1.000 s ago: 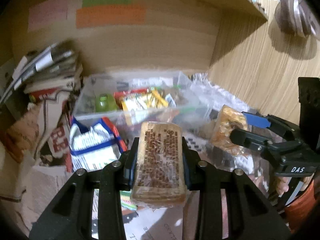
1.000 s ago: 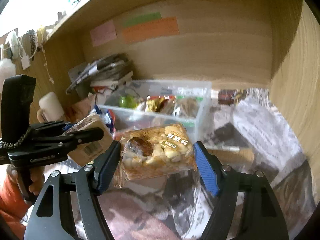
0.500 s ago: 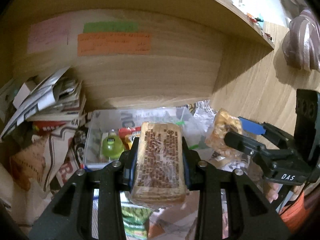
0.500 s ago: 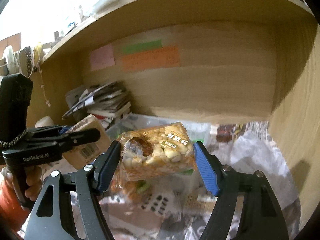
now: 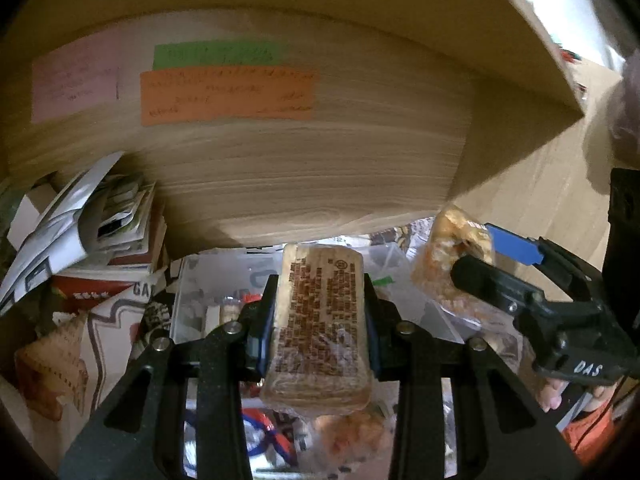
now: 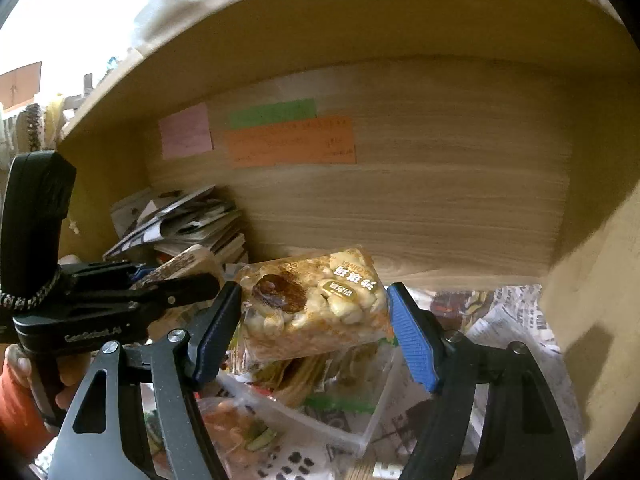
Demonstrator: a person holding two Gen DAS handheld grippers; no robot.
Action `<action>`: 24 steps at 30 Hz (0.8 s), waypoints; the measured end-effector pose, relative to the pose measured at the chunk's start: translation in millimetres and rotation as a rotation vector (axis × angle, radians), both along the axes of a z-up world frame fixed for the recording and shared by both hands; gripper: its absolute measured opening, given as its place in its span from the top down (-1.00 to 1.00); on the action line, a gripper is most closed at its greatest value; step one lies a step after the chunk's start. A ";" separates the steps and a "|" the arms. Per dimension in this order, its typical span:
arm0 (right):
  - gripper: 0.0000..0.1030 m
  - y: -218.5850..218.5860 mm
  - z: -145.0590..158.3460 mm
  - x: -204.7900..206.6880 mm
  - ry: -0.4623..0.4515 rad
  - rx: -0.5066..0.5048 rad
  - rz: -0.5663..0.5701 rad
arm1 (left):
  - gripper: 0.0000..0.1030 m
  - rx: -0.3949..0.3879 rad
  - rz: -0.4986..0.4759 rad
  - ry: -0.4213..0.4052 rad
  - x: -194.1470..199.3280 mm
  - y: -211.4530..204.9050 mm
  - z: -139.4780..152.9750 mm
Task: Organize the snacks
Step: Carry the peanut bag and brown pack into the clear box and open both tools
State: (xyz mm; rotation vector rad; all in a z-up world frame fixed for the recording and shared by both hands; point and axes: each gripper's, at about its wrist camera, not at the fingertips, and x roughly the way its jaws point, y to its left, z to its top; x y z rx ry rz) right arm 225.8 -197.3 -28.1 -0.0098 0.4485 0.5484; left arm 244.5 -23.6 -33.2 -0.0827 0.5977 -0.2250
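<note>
- Wooden shelf alcove (image 5: 320, 184), sticky notes (image 5: 228, 94) on its back wall.
- Left tongs (image 5: 320, 320): clamped on brown printed snack bar (image 5: 320, 320), above clear bin (image 5: 200, 304).
- Right tongs (image 6: 316, 320): clamped on nut snack pack (image 6: 316, 308).

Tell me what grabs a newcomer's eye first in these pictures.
Two wrapped snacks held up front: the left gripper clamps a tan cake bar, the right gripper a nutty pastry. Behind, pink, green and orange notes stick to the shelf's wooden back.
</note>
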 end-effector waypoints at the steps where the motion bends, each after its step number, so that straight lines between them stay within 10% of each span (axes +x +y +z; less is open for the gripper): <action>1: -0.38 1.6 -1.7 4.0 0.003 -0.006 0.000 | 0.30 0.001 0.006 0.004 4.8 0.9 -1.2; 24: -0.38 31.5 -48.6 62.0 0.113 -0.163 0.007 | 0.30 0.012 0.030 0.171 83.8 -1.8 -52.8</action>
